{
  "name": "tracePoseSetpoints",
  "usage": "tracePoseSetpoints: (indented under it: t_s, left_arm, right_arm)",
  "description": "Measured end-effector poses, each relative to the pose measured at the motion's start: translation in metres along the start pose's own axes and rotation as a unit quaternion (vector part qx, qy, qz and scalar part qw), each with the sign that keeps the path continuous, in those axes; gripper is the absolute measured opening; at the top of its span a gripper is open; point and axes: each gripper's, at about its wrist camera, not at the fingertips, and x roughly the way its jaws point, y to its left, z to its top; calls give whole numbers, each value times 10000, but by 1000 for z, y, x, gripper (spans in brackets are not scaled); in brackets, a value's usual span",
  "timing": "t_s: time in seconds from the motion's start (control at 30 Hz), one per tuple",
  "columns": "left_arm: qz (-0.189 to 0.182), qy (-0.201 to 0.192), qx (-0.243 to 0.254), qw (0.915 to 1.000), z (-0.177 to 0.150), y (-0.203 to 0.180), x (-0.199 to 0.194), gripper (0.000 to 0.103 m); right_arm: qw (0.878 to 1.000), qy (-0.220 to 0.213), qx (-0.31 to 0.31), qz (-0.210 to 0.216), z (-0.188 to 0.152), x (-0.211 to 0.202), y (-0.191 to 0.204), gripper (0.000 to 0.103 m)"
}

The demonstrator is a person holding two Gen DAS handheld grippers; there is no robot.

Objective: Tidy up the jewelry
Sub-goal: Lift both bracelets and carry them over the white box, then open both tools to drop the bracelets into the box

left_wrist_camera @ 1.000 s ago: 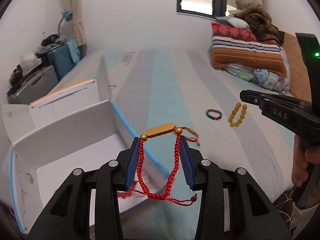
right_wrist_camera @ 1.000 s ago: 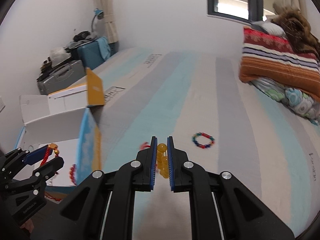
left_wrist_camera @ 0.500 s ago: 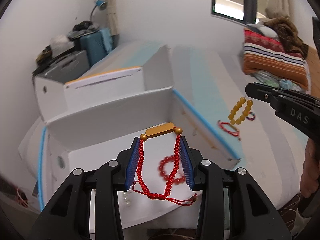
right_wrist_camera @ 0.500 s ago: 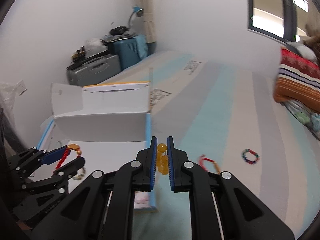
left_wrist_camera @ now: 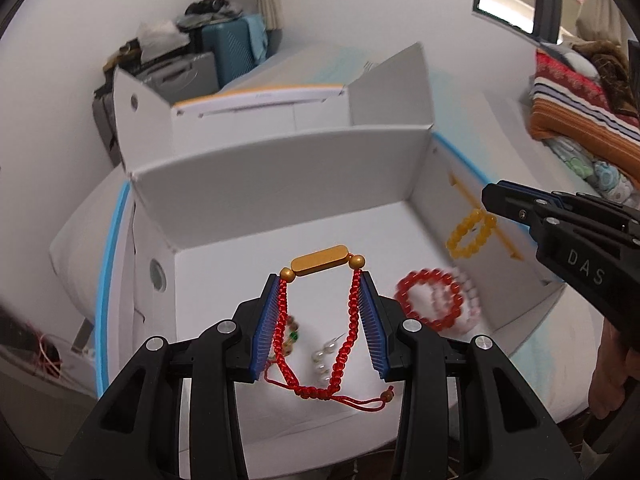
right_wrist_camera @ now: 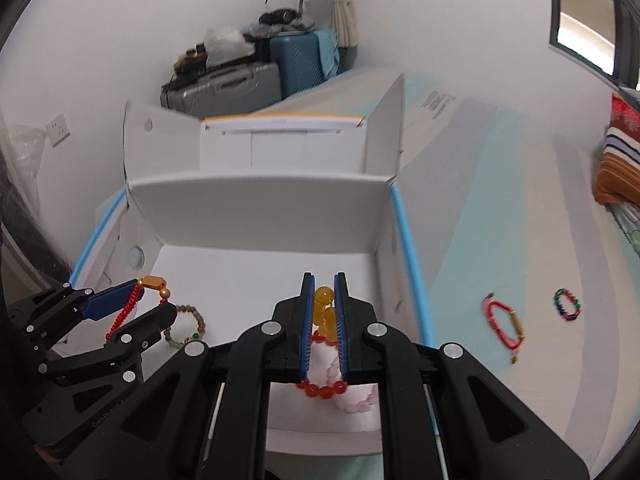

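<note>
Now both hands are over the open white box (right_wrist_camera: 260,196), so the step in hand looks like the drop-off. The left gripper (left_wrist_camera: 322,320) stands fairly wide, with a red cord bracelet (left_wrist_camera: 352,320) bearing a gold bar stretched across its two blue pads, its knotted tail hanging below. The right gripper (right_wrist_camera: 324,328) is narrow, pinching a yellow bead bracelet (right_wrist_camera: 323,308) that dangles above the box floor. Inside the box already lie a red bead bracelet (left_wrist_camera: 430,304), a pale pink one (right_wrist_camera: 352,400) beneath it, a brown bead strand (right_wrist_camera: 188,326) and some white pearls (left_wrist_camera: 324,360). On the striped bed (right_wrist_camera: 500,220), a second red bracelet (right_wrist_camera: 504,326) and a multicoloured one (right_wrist_camera: 566,304) wait, well apart from the box. Next, I judge, each gripper must release: the right by opening, the left by narrowing or tilting so the cord slips off into the box.
</note>
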Motion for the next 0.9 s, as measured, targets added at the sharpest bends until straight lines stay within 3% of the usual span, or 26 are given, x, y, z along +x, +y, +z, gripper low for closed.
tracePoseSetpoints:
  t_s: [0.23, 0.67, 0.8, 0.9]
  left_arm:
    - [39, 248, -20, 9997, -6, 10, 18, 39]
    - [164, 251, -30, 9995, -6, 11, 22, 44]
    - [239, 184, 31, 9995, -6, 8, 17, 50]
    - [230, 63, 10, 9997, -4, 6, 9, 63]
  right_arm:
    - [9996, 267, -66, 17, -7, 22, 9, 9]
    - [9995, 325, -46, 25, -7, 32, 11, 10]
    - [9998, 200, 20, 32, -6, 21, 8, 31]
    - [10000, 42, 34, 10, -5, 8, 5, 41]
